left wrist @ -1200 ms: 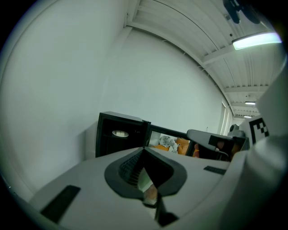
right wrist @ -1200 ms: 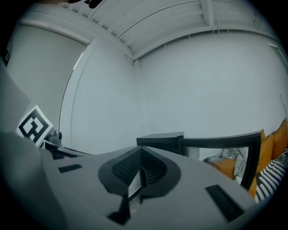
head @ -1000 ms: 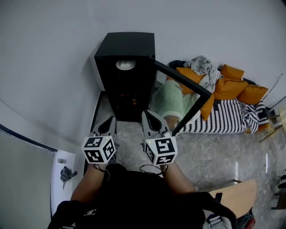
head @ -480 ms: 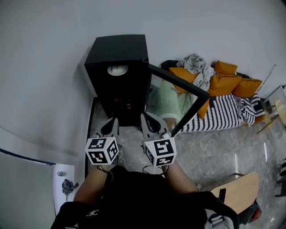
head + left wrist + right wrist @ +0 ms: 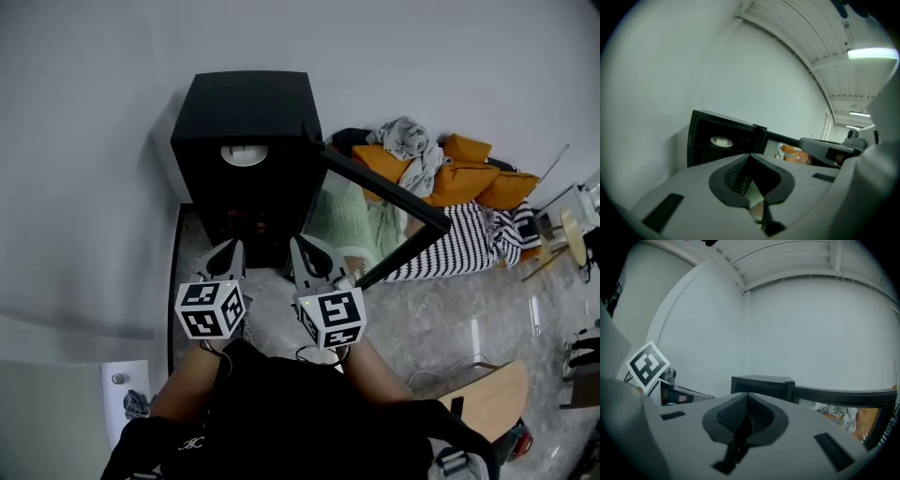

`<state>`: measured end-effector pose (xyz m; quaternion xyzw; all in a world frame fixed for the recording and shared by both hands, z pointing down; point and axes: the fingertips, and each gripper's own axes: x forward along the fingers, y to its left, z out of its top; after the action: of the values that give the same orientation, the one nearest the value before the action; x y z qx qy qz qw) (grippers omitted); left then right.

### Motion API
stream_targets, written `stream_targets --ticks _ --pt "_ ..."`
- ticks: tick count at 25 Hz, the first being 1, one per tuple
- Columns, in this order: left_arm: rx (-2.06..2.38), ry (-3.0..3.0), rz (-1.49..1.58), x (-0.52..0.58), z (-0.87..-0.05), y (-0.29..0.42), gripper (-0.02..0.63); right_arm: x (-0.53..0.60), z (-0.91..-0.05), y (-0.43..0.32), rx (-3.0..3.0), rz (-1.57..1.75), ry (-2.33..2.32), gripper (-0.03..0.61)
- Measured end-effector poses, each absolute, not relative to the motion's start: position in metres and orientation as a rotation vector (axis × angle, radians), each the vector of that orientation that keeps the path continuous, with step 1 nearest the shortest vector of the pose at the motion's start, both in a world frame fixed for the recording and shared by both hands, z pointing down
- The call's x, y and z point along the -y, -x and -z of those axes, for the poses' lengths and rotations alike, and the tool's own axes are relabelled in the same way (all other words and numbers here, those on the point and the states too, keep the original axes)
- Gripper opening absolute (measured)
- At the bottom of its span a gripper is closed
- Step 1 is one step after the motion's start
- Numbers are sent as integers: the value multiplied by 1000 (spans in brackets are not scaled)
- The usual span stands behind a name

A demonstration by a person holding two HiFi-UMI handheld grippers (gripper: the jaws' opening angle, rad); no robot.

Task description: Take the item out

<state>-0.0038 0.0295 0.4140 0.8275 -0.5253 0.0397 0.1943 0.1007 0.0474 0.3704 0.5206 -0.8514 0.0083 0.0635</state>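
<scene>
A black cabinet (image 5: 246,103) stands against the white wall with its glass door (image 5: 384,192) swung open to the right. Inside, on an upper shelf, lies a round white item (image 5: 245,155), which the left gripper view also shows (image 5: 721,140). My left gripper (image 5: 230,248) and right gripper (image 5: 300,246) are side by side just in front of the cabinet's opening, below the item. Both are shut with nothing between the jaws. In the right gripper view the cabinet (image 5: 759,380) rises just beyond the closed jaw tips.
Right of the door lies a low couch with a striped cover (image 5: 469,244), orange cushions (image 5: 469,178) and crumpled grey cloth (image 5: 412,141). A wooden board (image 5: 487,403) is at the lower right. The floor is pale marble (image 5: 422,319).
The cabinet now looks a little larger and more square-on in the head view. Both grippers stay shut and have crept slightly left toward the opening.
</scene>
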Motion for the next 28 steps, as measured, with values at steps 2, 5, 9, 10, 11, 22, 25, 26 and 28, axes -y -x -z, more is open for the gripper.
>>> stream_targets --ticks 2,5,9,10,11,22,25,26,28 --pt "1466 -2319 -117 -16 -417 13 8 -35 -373 -91 2563 -27 -1572 5" --pt "1460 -2317 -134 6 -423 27 8 -14 -379 -76 2542 -36 -1569 5" --pt "1463 -2320 -142 42 -423 50 8 22 -379 -56 2512 -19 -1564 5" --pt "1462 -2321 -145 51 -423 55 9 30 -378 -51 2504 -7 -1563 5" --pt "1461 -2320 -149 59 -424 61 8 37 -378 -47 2494 5 -1563 5" --pt "1408 -2325 -299 134 -456 93 9 115 -382 -8 2387 31 -1597 5" --pt "1392 -2339 -328 148 -462 97 9 126 -387 -6 2360 8 -1620 5" --pt "1391 -2345 -333 152 -463 98 9 130 -389 -5 2354 5 -1625 5" --pt "1391 -2351 -335 158 -464 99 8 137 -393 -3 2348 -3 -1622 5"
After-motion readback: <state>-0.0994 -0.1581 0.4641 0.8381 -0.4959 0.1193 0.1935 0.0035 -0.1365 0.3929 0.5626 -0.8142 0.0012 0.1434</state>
